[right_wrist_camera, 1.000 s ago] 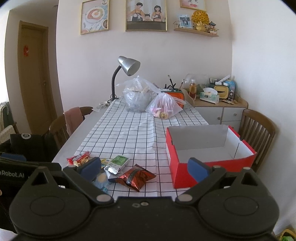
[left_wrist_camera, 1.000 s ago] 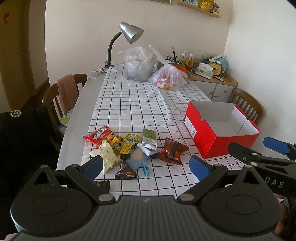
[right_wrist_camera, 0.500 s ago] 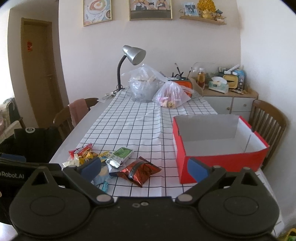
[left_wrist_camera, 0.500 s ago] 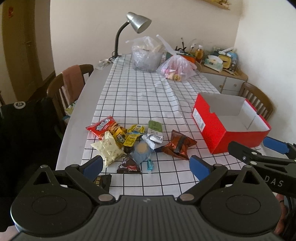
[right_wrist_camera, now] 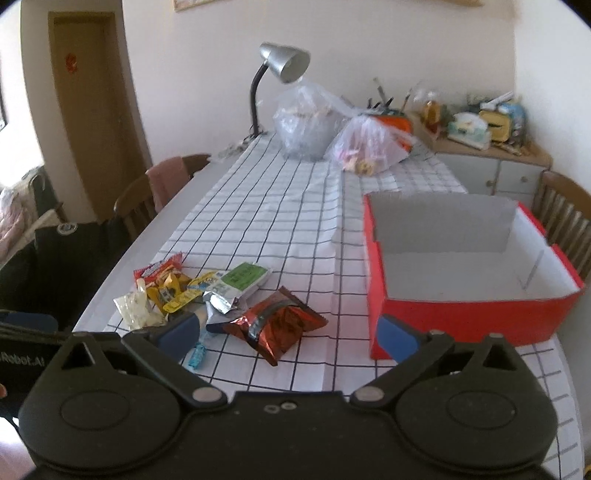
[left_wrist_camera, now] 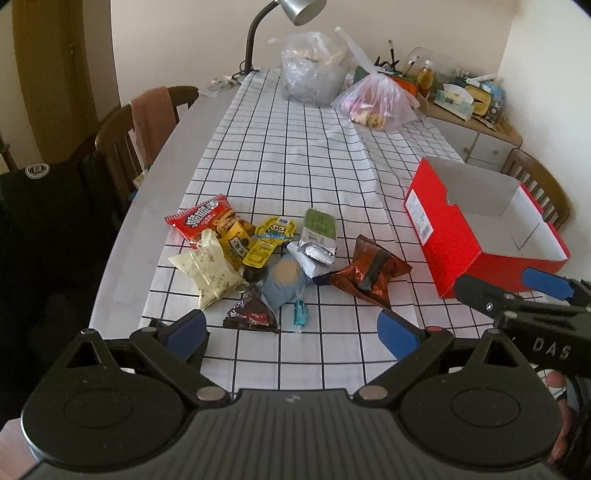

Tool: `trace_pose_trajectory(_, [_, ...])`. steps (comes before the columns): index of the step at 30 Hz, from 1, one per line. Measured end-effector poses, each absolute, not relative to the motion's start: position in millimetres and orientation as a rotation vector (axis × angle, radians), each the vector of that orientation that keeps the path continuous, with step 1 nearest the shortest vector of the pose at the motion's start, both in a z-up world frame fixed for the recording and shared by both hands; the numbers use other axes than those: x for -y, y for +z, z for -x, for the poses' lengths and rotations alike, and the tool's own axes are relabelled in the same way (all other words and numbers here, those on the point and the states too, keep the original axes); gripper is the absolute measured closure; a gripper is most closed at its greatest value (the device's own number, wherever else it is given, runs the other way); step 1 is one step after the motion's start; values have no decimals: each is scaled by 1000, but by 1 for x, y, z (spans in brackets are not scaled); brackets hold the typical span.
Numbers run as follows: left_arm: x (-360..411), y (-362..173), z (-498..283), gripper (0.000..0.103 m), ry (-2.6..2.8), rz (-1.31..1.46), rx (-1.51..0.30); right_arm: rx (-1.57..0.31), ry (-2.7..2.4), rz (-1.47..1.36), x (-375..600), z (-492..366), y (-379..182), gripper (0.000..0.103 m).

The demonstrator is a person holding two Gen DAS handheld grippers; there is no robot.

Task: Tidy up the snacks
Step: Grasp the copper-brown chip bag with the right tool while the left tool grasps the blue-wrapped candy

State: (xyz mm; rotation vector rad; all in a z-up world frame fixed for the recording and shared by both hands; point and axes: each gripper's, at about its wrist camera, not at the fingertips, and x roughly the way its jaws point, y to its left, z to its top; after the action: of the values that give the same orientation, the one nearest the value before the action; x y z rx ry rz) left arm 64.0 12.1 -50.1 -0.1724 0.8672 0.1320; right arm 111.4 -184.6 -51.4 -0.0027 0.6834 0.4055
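Observation:
A pile of snack packets lies on the checked tablecloth: a red packet [left_wrist_camera: 201, 220], a cream pouch [left_wrist_camera: 208, 271], yellow packets [left_wrist_camera: 266, 240], a green-and-silver packet [left_wrist_camera: 317, 236], a brown foil bag [left_wrist_camera: 369, 275] and a small black packet [left_wrist_camera: 253, 314]. An empty red box [left_wrist_camera: 476, 236] stands to their right. My left gripper [left_wrist_camera: 291, 330] is open and empty just in front of the pile. My right gripper [right_wrist_camera: 288, 334] is open and empty, hovering over the brown foil bag [right_wrist_camera: 277, 325] with the red box [right_wrist_camera: 469, 314] at its right; it also shows in the left wrist view [left_wrist_camera: 517, 291].
Two clear plastic bags [left_wrist_camera: 317, 74] and a desk lamp [left_wrist_camera: 295, 11] stand at the far end of the table. Wooden chairs [left_wrist_camera: 144, 129] stand along the left side and one [left_wrist_camera: 543, 184] behind the box. A cluttered cabinet [left_wrist_camera: 472, 110] is at the far right.
Both grippers have moved forward and tilted down towards the table, so the snack pile and the box now look nearer. Nothing on the table has moved.

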Motion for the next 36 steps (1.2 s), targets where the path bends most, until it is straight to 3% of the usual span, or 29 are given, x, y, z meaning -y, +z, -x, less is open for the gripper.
trace_pose_trajectory(9, [-6,-81,-83,5,135,138,-857,-868,422,-49,159,-170,-65,5])
trace_pose_trajectory(20, [15,-109,-114,22,72,49,-878,-1093,296,-140,133,-231,-97,20])
trace_pose_trajectory(24, [15,-120,-130,33,53,63,-923,-1132,264,-153,128,-245,-107,25])
trace_pose_trajectory(36, [7,-150,-162,47,35,96,-1044,-1193,185,-235,126,-261,-131,34])
